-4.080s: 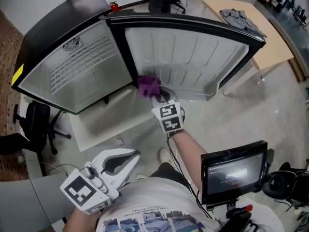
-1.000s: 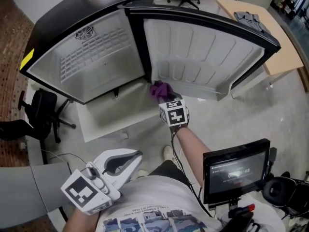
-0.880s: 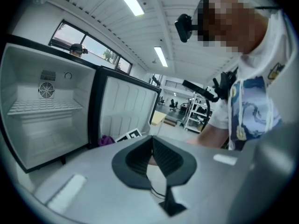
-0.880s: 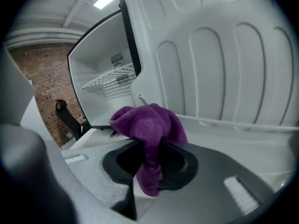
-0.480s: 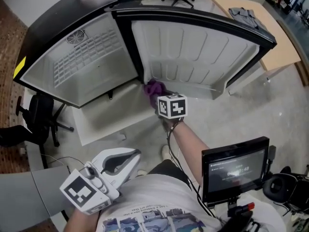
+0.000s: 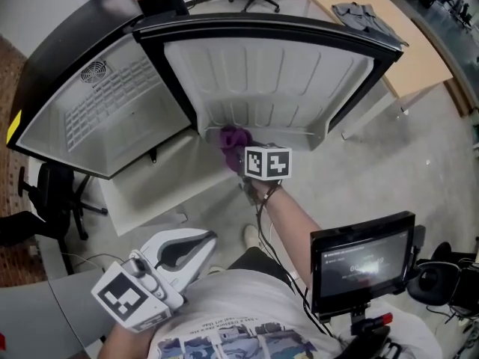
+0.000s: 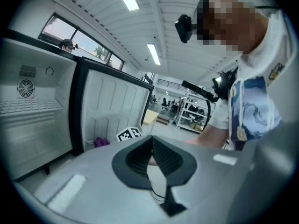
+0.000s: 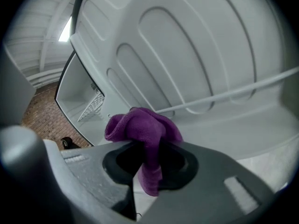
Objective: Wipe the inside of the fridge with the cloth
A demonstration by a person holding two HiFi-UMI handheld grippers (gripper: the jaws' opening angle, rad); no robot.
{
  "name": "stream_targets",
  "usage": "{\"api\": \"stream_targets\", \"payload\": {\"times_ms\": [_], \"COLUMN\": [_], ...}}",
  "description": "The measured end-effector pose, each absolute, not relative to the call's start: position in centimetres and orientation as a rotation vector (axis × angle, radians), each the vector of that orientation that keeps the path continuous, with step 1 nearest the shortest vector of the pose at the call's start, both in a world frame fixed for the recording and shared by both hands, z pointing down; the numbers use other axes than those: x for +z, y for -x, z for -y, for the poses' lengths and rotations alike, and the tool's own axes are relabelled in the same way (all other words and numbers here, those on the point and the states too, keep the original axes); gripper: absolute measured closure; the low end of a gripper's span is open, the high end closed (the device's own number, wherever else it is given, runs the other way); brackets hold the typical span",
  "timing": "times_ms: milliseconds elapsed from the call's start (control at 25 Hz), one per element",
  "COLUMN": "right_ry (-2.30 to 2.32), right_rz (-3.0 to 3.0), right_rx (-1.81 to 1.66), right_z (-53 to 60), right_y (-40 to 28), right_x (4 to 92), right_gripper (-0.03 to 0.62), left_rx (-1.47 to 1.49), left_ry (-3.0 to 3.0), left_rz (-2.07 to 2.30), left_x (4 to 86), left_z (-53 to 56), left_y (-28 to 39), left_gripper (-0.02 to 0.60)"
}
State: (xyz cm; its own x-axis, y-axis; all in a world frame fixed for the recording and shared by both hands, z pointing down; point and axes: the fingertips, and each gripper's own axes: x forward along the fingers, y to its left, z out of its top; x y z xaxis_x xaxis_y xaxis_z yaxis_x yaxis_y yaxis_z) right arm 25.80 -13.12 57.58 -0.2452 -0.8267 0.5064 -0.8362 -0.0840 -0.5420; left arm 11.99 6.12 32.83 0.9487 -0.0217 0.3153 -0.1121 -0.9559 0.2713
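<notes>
The fridge stands open, its white cabinet interior [image 6: 97,111] at left and the ribbed inner door liner [image 6: 262,81] at centre. A purple cloth [image 6: 233,139] is pressed against the bottom left corner of that liner, near the hinge. My right gripper [image 6: 239,151] is shut on the purple cloth [image 8: 142,129], which bunches above the jaws and hangs down between them, just under the door's wire rail [image 8: 224,94]. My left gripper [image 6: 196,247] hangs low by the person's waist, far from the fridge, its jaws closed together with nothing in them [image 7: 152,146].
A wire shelf [image 6: 101,99] sits in the cabinet. A white board [image 6: 150,189] lies on the floor below the fridge. A wooden table [image 6: 397,47] with a grey garment [image 6: 363,15] is at right, a monitor [image 6: 363,264] at lower right, a black chair [image 6: 45,193] at left.
The right gripper has rolled and shifted slightly along the bottom of the door liner, keeping the cloth against it. The left gripper has stayed put.
</notes>
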Motion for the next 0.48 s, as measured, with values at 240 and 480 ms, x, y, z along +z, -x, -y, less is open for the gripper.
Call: {"api": "stream_targets", "payload": {"times_ms": [240, 480], "right_ry": [-1.983, -2.026], "right_rz": [2.105, 2.091], "right_rx": [1.339, 1.349], "right_z": [11.5, 10.1], "right_y": [-28.0, -29.9], "right_x": [57.6, 57.6], "right_gripper": [0.52, 0.522], "left_rx": [0.464, 0.496], "left_ry": [-2.829, -2.836], "left_rz": [0.052, 0.005], "left_x": [33.1, 33.5], "left_z": [-6.7, -7.5], "left_y": [-13.3, -14.5], "left_gripper": [0.574, 0.574]}}
